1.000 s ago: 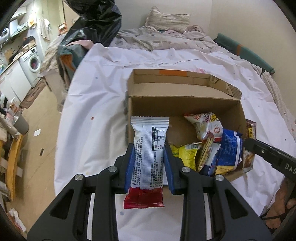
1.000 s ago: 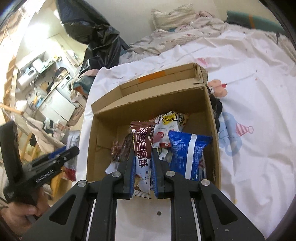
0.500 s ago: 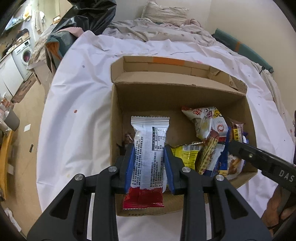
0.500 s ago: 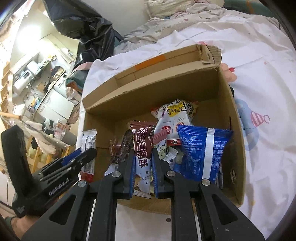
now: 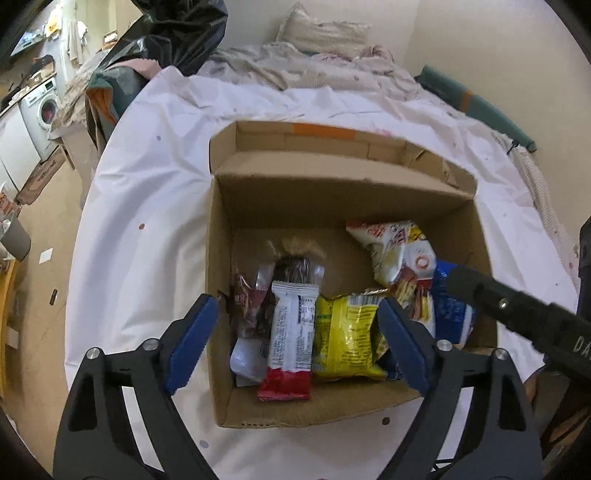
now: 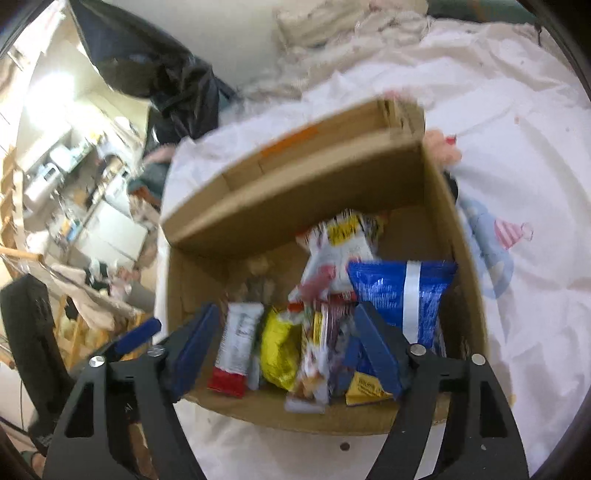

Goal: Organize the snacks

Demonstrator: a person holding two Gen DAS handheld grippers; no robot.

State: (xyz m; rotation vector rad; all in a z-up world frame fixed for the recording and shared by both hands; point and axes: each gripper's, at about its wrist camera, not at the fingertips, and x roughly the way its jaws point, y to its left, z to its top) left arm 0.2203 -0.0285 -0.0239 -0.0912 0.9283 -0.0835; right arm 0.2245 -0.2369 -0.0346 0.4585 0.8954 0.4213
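An open cardboard box [image 5: 221,258] sits on the white sheet and holds several snack packets. My left gripper [image 5: 297,306] hangs over its near left side with its jaws opening wide. The white and red snack bar [image 5: 291,332] lies loose between the jaws, untouched by the pads, beside a yellow packet [image 5: 347,332]. My right gripper [image 6: 287,312] is over the box's [image 6: 295,192] near edge, its jaws also opening. A blurred brown packet [image 6: 314,362] drops free between them. A blue packet [image 6: 402,291] stands to the right.
The box rests near the front edge of a bed covered by a white sheet [image 5: 155,206]. A black bag [image 5: 177,33] and pillow [image 5: 321,33] lie at the far end. The floor and a washing machine [image 5: 44,107] are off to the left.
Both grippers have gone from shut to wide open. The white and red bar left the left jaws and lies in the box. The brown packet has slipped out of the right jaws.
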